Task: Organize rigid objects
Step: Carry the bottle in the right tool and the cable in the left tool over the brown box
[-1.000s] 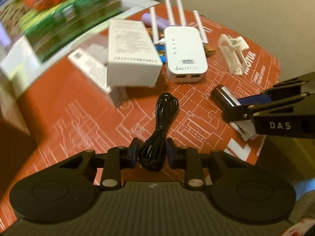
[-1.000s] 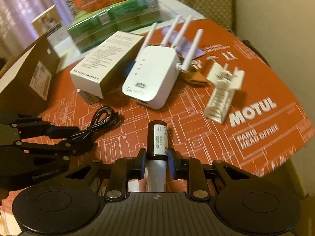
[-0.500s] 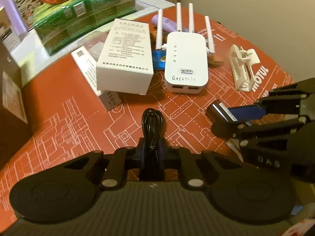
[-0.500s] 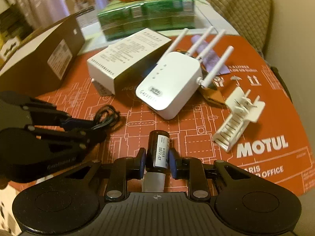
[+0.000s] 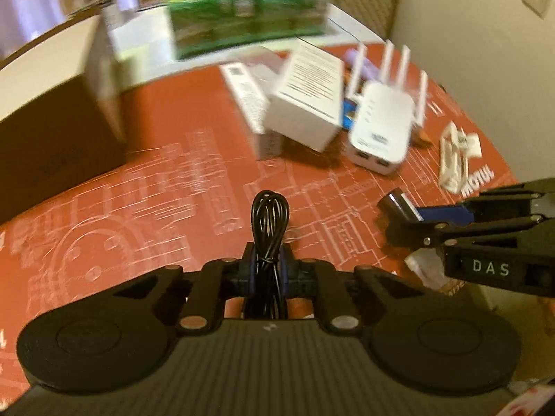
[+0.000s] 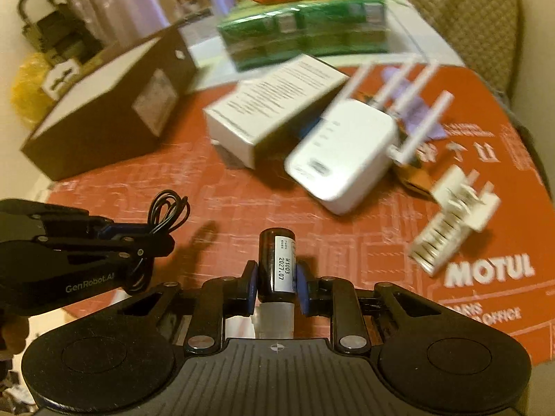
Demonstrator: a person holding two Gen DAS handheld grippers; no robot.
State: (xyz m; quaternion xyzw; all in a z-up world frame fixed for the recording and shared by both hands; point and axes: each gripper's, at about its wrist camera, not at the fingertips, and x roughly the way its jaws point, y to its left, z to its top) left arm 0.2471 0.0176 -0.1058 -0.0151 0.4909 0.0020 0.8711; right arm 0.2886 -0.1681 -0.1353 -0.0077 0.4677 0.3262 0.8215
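My left gripper (image 5: pixel 269 265) is shut on a coiled black cable (image 5: pixel 270 218) and holds it above the red mat (image 5: pixel 156 190). The cable also shows at the left in the right wrist view (image 6: pixel 168 209). My right gripper (image 6: pixel 276 282) is shut on a small dark bottle (image 6: pixel 277 263) with a white label and a pale cap end. In the left wrist view the bottle (image 5: pixel 397 202) sticks out of the right gripper at the right. A white WiFi repeater (image 6: pixel 341 154) with several antennas lies on the mat beyond.
A brown open cardboard box (image 6: pixel 107 118) stands at the left. A white carton (image 6: pixel 274 107) lies beside the repeater. A white plastic clip (image 6: pixel 451 218) lies at the right by the MOTUL print. Green packs (image 6: pixel 305 31) sit at the back.
Both grippers have lifted and swung left with their loads; the brown box has come into both views. The table objects are blurred by this motion.
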